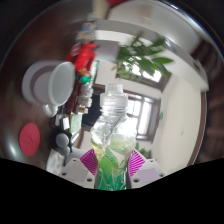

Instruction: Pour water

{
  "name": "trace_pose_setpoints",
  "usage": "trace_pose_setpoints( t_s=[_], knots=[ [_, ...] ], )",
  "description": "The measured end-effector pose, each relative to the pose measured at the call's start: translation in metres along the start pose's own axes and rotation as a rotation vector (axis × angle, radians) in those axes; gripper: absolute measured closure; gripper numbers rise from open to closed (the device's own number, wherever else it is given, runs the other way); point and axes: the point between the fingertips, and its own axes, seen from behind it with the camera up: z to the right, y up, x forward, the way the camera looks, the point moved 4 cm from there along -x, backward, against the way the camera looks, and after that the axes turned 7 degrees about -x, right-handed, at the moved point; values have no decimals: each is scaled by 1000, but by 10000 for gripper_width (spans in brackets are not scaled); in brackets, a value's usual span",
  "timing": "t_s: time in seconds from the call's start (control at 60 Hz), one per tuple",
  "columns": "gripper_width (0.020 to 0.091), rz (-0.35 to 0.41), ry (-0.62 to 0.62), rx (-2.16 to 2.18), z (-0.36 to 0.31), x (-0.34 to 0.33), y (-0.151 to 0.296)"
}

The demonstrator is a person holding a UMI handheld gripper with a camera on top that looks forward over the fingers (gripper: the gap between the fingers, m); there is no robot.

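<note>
Gripper (113, 163): seen from its own camera, pointing forward and tipped up, so the view past it runs toward the upper part of the room.
Fingers (86, 163): 2, white-bodied, rising from the bottom of the view, 1 at each side.
Pads (90, 160): magenta, on the inner faces; both show as short strips pressed against the clear bottle (113, 140).
Grip: both fingers bear on the bottle's lower body, no gap visible at either side.
Bottle pose in the grip: held between the fingers, neck pointing away from the camera.
Person's hand: not in view.
</note>
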Motion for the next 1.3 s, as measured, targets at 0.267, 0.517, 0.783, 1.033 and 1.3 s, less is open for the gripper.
trace_pose_setpoints(
  t_s=[0.267,0.517,0.783,1.033,1.3],
  knots=[
    [746,3,282,1222,-23,-6,-12],
    [750,29,373,1756,-66,1,0],
    [731,13,322,1754,-108,5,7],
    [554,-8,279,1732,-107,5,5],
    [273,-38,345,1731,-99,-41,4]
  ],
)
